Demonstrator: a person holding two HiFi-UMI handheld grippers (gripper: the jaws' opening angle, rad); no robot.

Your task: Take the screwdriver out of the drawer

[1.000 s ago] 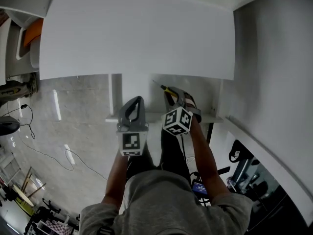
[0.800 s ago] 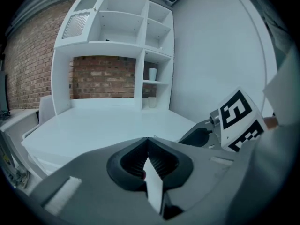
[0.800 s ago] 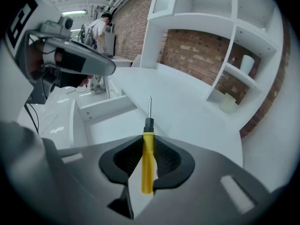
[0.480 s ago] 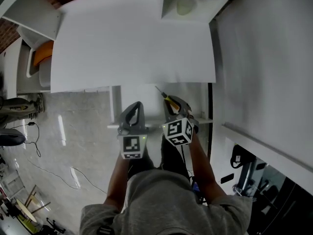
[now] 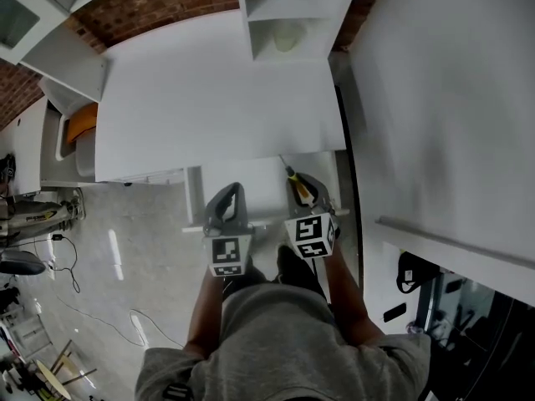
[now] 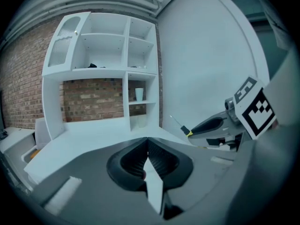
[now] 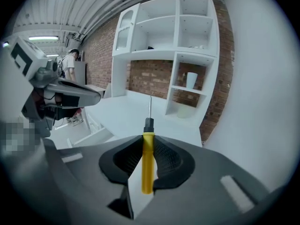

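A: At the white desk's [image 5: 209, 98] front edge, what do the grippers carry?
B: Left gripper [image 6: 147, 144]: jaws pressed together, empty. Right gripper [image 5: 298, 182]: jaws narrowly apart, clamped on the screwdriver's [image 7: 147, 165] yellow handle, shaft pointing ahead.
A: Handling?
B: Light, stiff, smooth plastic, probably slippery. Mid-handle grips best.

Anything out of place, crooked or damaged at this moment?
Nothing stands out. The screwdriver sits straight in the right gripper, its yellow handle clamped between the jaws and its shaft pointing ahead. The left gripper is shut and empty.
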